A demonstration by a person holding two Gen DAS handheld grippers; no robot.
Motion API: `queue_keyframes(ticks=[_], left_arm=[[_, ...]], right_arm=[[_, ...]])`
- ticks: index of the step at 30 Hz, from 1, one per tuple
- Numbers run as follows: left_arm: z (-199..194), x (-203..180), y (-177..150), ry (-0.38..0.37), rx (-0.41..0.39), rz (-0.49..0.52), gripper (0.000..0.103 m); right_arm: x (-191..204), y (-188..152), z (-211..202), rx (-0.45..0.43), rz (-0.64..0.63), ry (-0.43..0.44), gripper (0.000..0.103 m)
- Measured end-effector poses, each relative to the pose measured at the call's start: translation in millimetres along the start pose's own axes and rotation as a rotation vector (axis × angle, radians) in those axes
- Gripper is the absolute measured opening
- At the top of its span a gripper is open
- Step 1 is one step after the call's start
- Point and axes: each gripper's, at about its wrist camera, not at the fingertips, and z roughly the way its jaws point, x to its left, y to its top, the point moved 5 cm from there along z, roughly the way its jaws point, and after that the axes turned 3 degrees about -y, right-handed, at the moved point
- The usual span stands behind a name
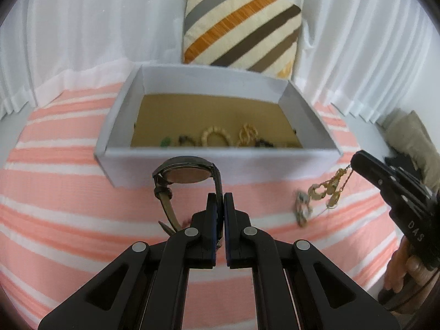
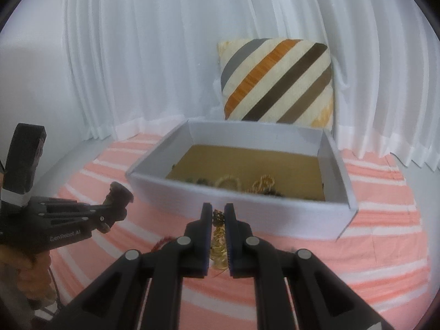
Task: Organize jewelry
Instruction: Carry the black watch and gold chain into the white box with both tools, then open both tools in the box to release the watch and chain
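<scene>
Before the grey box [image 1: 220, 162], over the striped cloth [image 1: 68, 214]: left gripper [image 1: 220, 200] clamped on a wristwatch [image 1: 187, 174] strap. Right gripper [image 2: 218, 214], nearly closed, pinches a dangling gold necklace [image 2: 218, 243]. Other jewelry [image 1: 216, 136] lies inside the box.

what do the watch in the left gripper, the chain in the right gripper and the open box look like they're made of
Round-faced wristwatch, clamped by its strap in the left gripper: dull coppery metal case back; the brown strap looks like leather, possibly synthetic.
Gold-coloured chain jewellery, held in the right gripper: shiny yellow metal links, probably plated.
Open grey-walled box: matte flat walls and a tan floor suggest cardboard.
</scene>
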Motion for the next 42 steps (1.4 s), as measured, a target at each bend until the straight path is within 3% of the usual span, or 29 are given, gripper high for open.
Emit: queue_keyframes(ticks=[13,21,29,32,34,35,36,42], left_arm=[[62,9,102,0.004,-0.011,-0.016,0.002],[110,21,117,0.038,0.017,-0.023,0.002],[149,36,103,0.084,0.054,-0.012,0.004],[152,39,100,0.125,0.049,0.012,0.024],[149,39,101,0.141,0.032,0.022,0.068],[145,39,101,0.159,0.009,0.024,0.076],[141,39,102,0.172,-0.009,0.026,0.081],[127,37,104,0.181,-0.048,0.024,0.083]], right_arm=[[-38,78,78,0.005,0.016,-0.020,0.009],[-50,83,142,0.075,0.025,-0.031,0.009],[-53,64,184,0.140,0.041,-0.033,0.009],[-54,58,193,0.154,0.051,-0.033,0.011],[-54,56,197,0.165,0.051,-0.035,0.027],[-54,56,196,0.163,0.055,-0.035,0.045],[-55,56,194,0.150,0.063,-0.036,0.055],[-54,58,186,0.127,0.062,-0.059,0.055]])
